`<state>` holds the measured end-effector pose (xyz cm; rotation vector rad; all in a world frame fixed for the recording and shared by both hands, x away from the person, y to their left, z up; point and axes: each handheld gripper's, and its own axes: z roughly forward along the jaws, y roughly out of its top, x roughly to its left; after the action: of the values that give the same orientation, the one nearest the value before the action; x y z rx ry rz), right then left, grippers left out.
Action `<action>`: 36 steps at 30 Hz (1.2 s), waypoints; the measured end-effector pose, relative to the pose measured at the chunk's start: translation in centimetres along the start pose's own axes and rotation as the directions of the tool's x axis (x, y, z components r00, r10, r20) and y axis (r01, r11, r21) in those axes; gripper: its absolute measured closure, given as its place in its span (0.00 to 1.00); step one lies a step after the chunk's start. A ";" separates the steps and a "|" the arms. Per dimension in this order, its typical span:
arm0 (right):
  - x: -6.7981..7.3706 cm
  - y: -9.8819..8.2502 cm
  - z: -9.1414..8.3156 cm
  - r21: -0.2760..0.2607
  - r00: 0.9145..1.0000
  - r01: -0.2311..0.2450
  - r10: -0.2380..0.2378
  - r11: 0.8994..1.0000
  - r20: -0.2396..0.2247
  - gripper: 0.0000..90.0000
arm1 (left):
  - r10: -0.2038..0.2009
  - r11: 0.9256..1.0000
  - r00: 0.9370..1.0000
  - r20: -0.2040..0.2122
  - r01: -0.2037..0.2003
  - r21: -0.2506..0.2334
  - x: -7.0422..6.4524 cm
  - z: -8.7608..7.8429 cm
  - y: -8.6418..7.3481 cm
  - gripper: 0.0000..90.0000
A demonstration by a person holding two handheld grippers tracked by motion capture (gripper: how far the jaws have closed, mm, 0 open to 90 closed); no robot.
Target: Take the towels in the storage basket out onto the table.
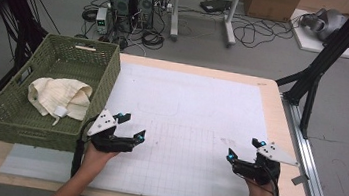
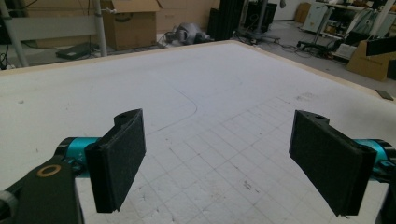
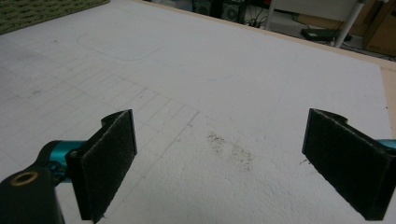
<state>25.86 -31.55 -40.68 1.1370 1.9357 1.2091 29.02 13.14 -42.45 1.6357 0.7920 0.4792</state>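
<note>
Left gripper: jaws wide, empty, beside the basket, likely readying for the cloth.
Right gripper: wide, empty, waiting apart.

both forearms in from the near edge, well apart. left gripper held low, jaws spread wide, nothing between the pads. right gripper likewise low, jaws wide apart, empty, angled inward.
</note>
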 end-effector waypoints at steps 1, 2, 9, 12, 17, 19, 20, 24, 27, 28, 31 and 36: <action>0.0 0.0 0.0 -0.002 1.000 -0.003 0.003 1.000 -0.002 0.10 | 0.000 1.000 1.000 0.000 0.000 0.000 0.0 0.0 0.0 0.21; -0.1 0.0 0.0 -0.002 1.000 -0.007 0.007 1.000 -0.007 0.10 | -0.001 1.000 1.000 -0.001 0.001 0.002 0.0 0.0 0.0 0.21; -0.1 0.0 0.3 -0.002 1.000 -0.018 0.018 1.000 -0.023 0.10 | 0.001 1.000 1.000 -0.004 -0.001 0.002 -0.1 0.1 0.0 0.21; -0.3 0.0 0.4 -0.004 0.999 -0.025 0.025 1.000 -0.022 0.10 | 0.002 1.000 1.000 -0.001 -0.002 0.004 -0.1 -0.1 0.0 0.21; 0.0 0.2 0.8 0.027 0.999 -0.039 0.040 0.999 -0.024 0.10 | 0.000 1.000 1.000 0.008 0.000 -0.002 -0.1 -0.4 0.3 0.21; 0.2 0.2 0.9 0.027 0.999 -0.029 0.030 0.999 -0.031 0.10 | -0.003 1.000 1.000 0.011 0.003 -0.007 -0.1 -0.5 0.5 0.21; 0.3 0.2 0.9 0.030 0.999 -0.027 0.028 0.999 -0.030 0.10 | 0.001 1.000 1.000 0.013 -0.001 -0.007 -0.2 -0.7 0.6 0.21; 0.5 0.3 0.9 0.024 0.999 -0.023 0.023 0.999 -0.031 0.10 | 0.011 1.000 1.000 0.020 -0.011 -0.017 -0.4 -1.0 1.2 0.22; 0.5 0.4 0.9 0.024 0.999 -0.022 0.022 0.999 -0.033 0.10 | 0.018 1.000 1.000 0.020 -0.018 -0.023 -0.6 -1.2 1.6 0.22; 0.6 0.4 1.0 0.026 0.999 -0.020 0.021 0.999 -0.037 0.10 | 0.021 0.999 1.000 0.021 -0.021 -0.029 -0.7 -1.4 2.0 0.22; 0.7 0.4 1.1 0.035 0.998 -0.029 0.031 0.999 -0.054 0.10 | 0.011 0.999 1.000 0.027 -0.010 -0.036 -0.7 -1.6 2.4 0.22; 0.8 0.5 1.1 0.026 0.998 -0.021 0.023 0.999 -0.052 0.10 | 0.011 0.999 1.000 0.018 -0.010 -0.045 -0.6 -2.3 3.2 0.22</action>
<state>26.56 -30.26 -40.69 1.1529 1.9873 1.2406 27.82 14.06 -38.74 1.6011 0.7540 0.4853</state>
